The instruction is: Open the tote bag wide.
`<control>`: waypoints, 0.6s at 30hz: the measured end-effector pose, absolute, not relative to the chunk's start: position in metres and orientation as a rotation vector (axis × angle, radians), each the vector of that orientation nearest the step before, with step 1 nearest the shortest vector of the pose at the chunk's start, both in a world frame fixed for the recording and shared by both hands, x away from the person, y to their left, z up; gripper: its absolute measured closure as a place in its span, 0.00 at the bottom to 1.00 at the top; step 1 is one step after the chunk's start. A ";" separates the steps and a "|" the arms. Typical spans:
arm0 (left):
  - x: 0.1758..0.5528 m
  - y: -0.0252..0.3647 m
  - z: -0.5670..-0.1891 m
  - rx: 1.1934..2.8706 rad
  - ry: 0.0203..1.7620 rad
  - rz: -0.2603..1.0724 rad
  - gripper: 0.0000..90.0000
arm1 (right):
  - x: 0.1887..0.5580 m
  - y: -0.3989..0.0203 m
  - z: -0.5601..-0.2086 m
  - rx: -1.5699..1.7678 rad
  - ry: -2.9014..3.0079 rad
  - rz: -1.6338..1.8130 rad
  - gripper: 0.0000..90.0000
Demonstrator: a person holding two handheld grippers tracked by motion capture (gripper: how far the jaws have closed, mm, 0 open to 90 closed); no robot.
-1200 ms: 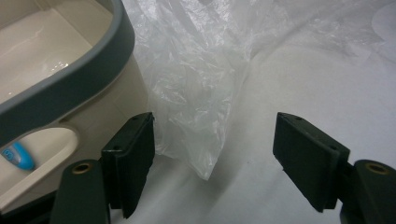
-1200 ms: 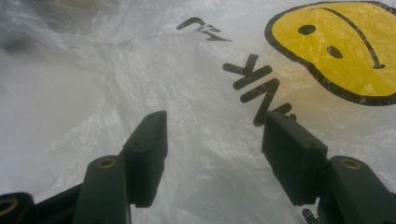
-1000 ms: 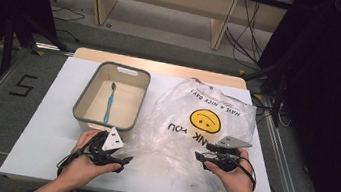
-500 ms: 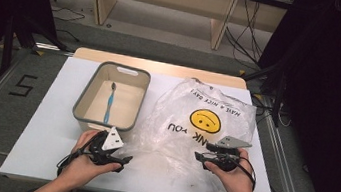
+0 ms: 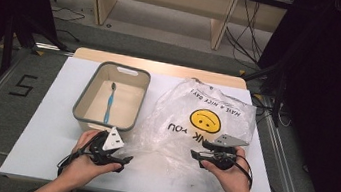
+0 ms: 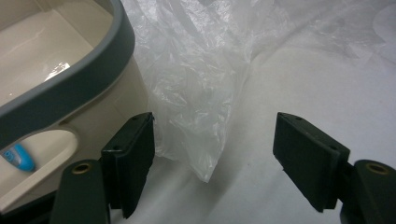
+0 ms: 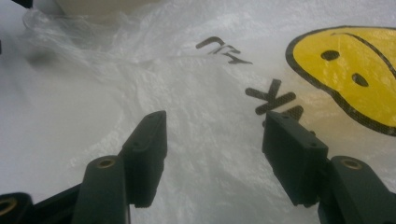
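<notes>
A clear plastic bag [image 5: 194,124] with a yellow smiley face lies crumpled on the white table [image 5: 48,124], right of a grey-rimmed beige bin [image 5: 85,109]. A blue toothbrush [image 5: 109,103] lies inside the bin. My left gripper [image 5: 125,159] rests near the table's front edge, open. In the left gripper view a corner of the bag [image 6: 201,116] lies between the spread jaws, untouched, with the bin [image 6: 70,88] at the left. My right gripper [image 5: 195,154] is open, low over the bag's near edge. The right gripper view has the bag [image 7: 210,102] under its open jaws.
Wooden shelving legs [image 5: 218,27] and cables stand on the floor beyond the table. Dark curtains flank both sides. A tape mark [image 5: 23,85] lies on the floor at the left. Bare table shows left of the bin.
</notes>
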State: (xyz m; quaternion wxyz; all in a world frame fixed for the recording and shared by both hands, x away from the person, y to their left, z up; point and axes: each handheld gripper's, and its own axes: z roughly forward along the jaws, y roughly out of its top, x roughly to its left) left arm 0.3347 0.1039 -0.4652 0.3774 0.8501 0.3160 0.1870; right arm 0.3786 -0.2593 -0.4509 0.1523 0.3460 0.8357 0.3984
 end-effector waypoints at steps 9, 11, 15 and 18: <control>0.335 0.104 -0.465 2.176 0.810 0.479 0.32 | 0.384 -0.247 -0.451 0.960 2.415 1.159 0.46; 0.335 0.104 -0.465 2.175 0.811 0.479 0.32 | 0.384 -0.244 -0.450 0.953 2.416 1.165 0.46; 0.335 0.104 -0.465 2.175 0.809 0.479 0.32 | 0.386 -0.241 -0.451 0.946 2.413 1.168 0.46; 0.335 0.103 -0.465 2.171 0.808 0.480 0.32 | 0.387 -0.239 -0.451 0.944 2.418 1.166 0.46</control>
